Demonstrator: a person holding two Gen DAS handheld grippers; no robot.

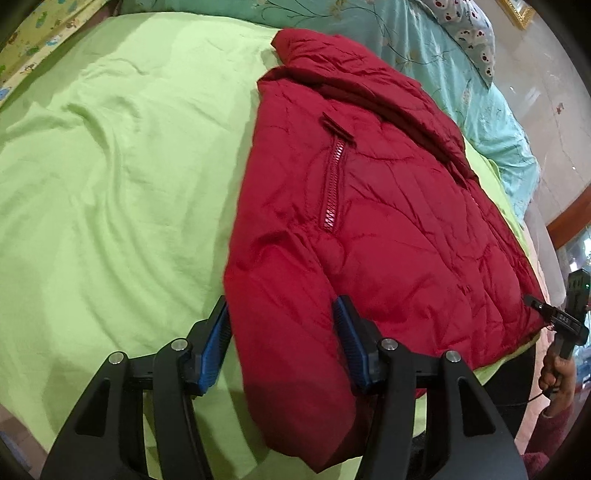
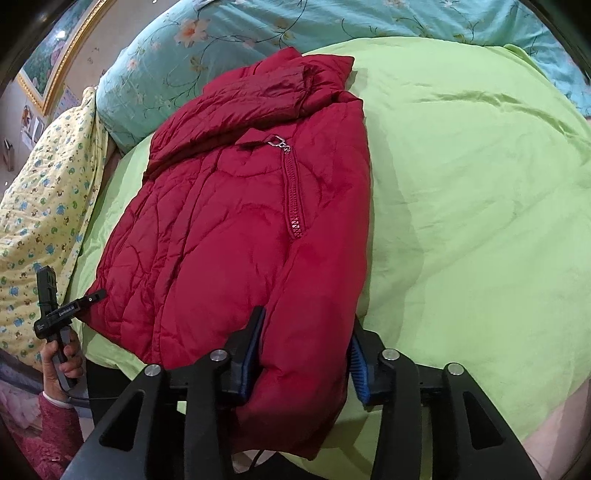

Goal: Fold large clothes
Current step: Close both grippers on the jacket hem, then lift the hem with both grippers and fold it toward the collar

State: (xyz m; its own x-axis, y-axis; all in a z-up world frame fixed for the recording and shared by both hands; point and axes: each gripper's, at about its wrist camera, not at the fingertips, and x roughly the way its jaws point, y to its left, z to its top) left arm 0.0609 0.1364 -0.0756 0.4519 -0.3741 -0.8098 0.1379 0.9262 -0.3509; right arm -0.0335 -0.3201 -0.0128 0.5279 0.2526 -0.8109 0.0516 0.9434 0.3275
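The red jacket [image 1: 388,221] lies flat on the green sheet [image 1: 110,166]. Its long axis runs straight away from both claws, with the hem at the near edge of the bed and the collar [image 1: 310,48] far off by the blue floral quilt [image 2: 221,29]. The left claw [image 1: 282,302] stands with its jaws wide apart, straddling the puffy left hem corner. The right claw [image 2: 308,319] does the same at the right hem corner, also spread and not visibly clamped. Whether the pads press the cloth cannot be told. Each claw is at its own corner and neither is nearer the collar. The next fold likely carries the hem forward along that axis toward the collar, both sides rising together.
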